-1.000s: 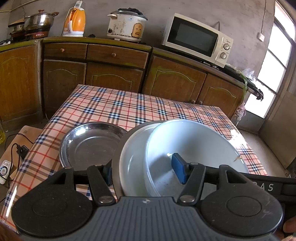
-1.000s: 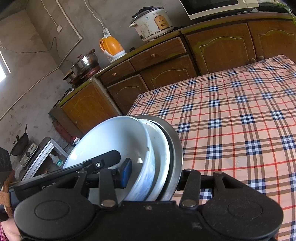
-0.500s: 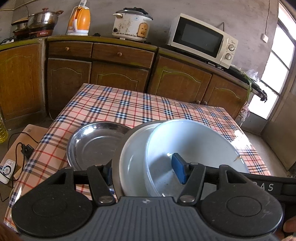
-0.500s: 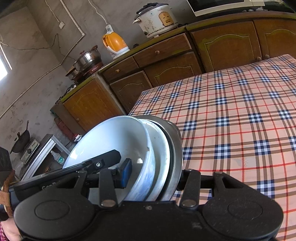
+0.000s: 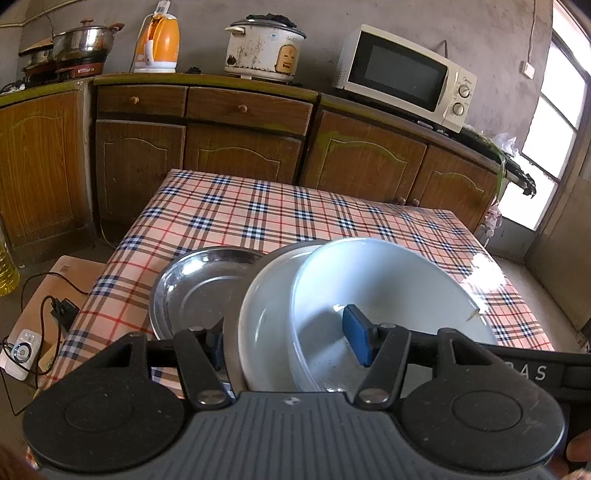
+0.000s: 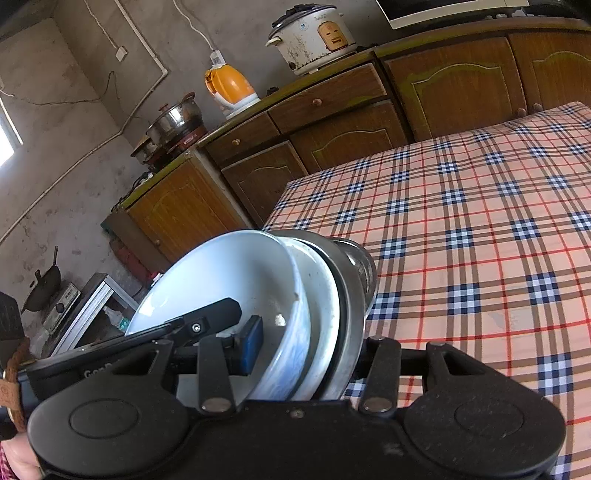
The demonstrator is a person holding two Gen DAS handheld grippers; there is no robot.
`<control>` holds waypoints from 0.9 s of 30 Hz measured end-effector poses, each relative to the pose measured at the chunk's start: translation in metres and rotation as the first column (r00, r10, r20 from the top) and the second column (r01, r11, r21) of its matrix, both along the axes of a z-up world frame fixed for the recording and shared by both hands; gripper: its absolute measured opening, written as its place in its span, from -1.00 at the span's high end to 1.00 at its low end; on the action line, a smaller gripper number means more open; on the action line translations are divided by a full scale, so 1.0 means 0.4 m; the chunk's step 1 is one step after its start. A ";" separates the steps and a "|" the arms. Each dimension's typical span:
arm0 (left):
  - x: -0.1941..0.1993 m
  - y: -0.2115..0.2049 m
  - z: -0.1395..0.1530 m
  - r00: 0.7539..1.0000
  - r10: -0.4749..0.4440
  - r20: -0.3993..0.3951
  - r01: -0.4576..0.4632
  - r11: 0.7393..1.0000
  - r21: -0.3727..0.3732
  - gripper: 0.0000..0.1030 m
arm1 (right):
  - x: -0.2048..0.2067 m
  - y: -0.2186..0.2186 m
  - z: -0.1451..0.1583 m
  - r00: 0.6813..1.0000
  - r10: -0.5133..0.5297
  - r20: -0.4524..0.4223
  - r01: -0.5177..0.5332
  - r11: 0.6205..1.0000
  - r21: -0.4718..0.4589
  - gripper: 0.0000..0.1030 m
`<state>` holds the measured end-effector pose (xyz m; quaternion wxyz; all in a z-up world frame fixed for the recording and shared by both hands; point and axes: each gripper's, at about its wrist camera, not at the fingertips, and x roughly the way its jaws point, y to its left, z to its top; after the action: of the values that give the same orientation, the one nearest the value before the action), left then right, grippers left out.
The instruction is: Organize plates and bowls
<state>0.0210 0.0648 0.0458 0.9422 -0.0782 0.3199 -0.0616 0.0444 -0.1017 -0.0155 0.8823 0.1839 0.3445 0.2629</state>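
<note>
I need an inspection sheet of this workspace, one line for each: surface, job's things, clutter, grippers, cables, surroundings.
Surface: table under a checked cloth, far half bare.
Job's things: nested stack of a white bowl, a white dish and a metal dish, tilted; a separate steel plate shows beside it, and whether it rests on the cloth cannot be told.
Clutter: nothing seen on the cloth.
Grippers: left gripper and right gripper each clamp the stack's rim from opposite sides.
Cables: black cable on the floor at left; white cord on the wall to the kettle.
Surroundings: wooden cabinets, rice cooker, microwave, steel pot, window.
</note>
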 end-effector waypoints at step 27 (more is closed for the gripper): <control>0.056 0.053 -0.009 1.000 -0.031 0.003 0.031 0.999 0.019 -0.18 | 0.049 0.064 -0.012 1.000 -0.029 -0.001 0.029 0.999 0.017 -0.07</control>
<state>0.0435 0.0860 0.0421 0.9423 -0.0642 0.3203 -0.0735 0.0642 -0.0760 -0.0202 0.8843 0.1965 0.3398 0.2528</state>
